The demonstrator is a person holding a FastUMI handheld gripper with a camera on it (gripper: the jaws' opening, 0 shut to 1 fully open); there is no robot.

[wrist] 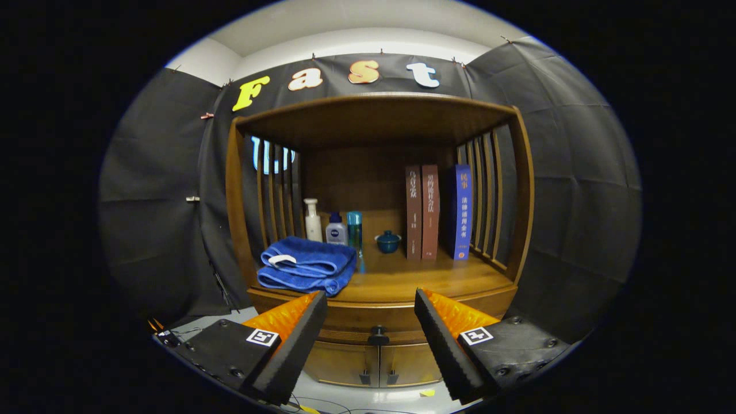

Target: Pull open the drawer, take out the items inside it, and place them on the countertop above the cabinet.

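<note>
Here, fingers [371, 305] spread wide and empty, drawer [376, 317] shut with its knob [378, 332] between them, towel [306, 265] at the surface [414, 282] front-left edge, bare wood just right.

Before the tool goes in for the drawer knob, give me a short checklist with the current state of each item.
1. Tool open, nothing between its fingers: ok.
2. Drawer knob in sight, between the fingers and just ahead of them: ok.
3. Drawer shut, so not yet pulled: ok as a starting state.
4. Fingers on the knob: not ok, they stand apart from it.
5. Room on the countertop for items: ok, bare wood ahead of the books and beside the blue towel.
6. What lies inside the drawer: cannot tell.
</note>
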